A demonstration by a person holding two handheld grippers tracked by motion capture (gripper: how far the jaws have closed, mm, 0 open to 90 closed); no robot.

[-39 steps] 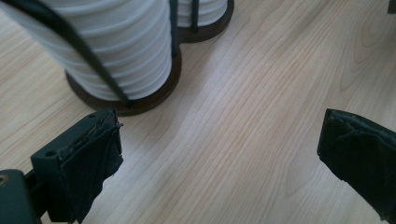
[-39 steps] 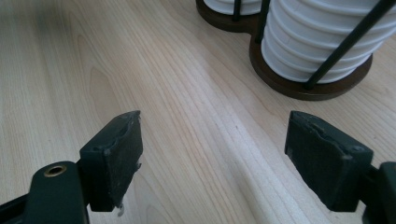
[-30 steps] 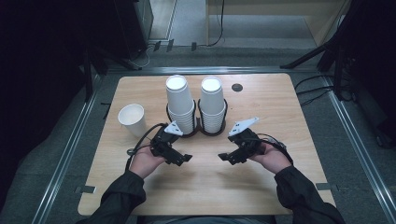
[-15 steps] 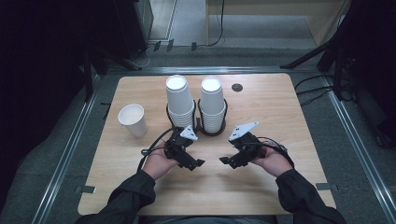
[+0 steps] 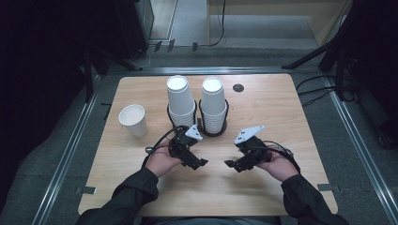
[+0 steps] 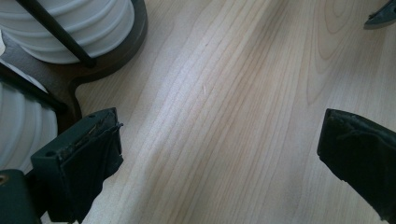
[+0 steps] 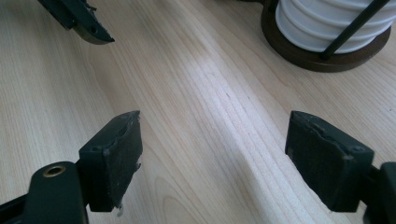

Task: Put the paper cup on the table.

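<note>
Two tall stacks of white ribbed paper cups, left stack (image 5: 180,103) and right stack (image 5: 213,102), standing upright side by side in a dark double-ring wire holder with a round brown base (image 5: 220,130), set near the middle of the far half of a light wooden table (image 5: 291,117). One single white paper cup (image 5: 133,120), upright and apart, well to the left of the holder. One small dark round mark (image 5: 238,87) on the tabletop, beyond and to the right of the holder. Left gripper (image 5: 201,163), black with a grey three-cornered plate, held in the left hand (image 5: 162,161) just nearside of the holder, jaws spread wide over bare wood and gripping nothing; seen in its own view (image 6: 219,149) with the holder base and ribbed cups close at upper left. Right gripper (image 5: 231,164), black with a like grey plate, held in the right hand (image 5: 281,166) nearside and to the right of the holder, jaws likewise wide apart and empty; seen in its own view (image 7: 212,158) with the holder base and cups at upper right. Gripper tips pointed toward each other, near but apart. Dark sleeves entering from the near edge.
</note>
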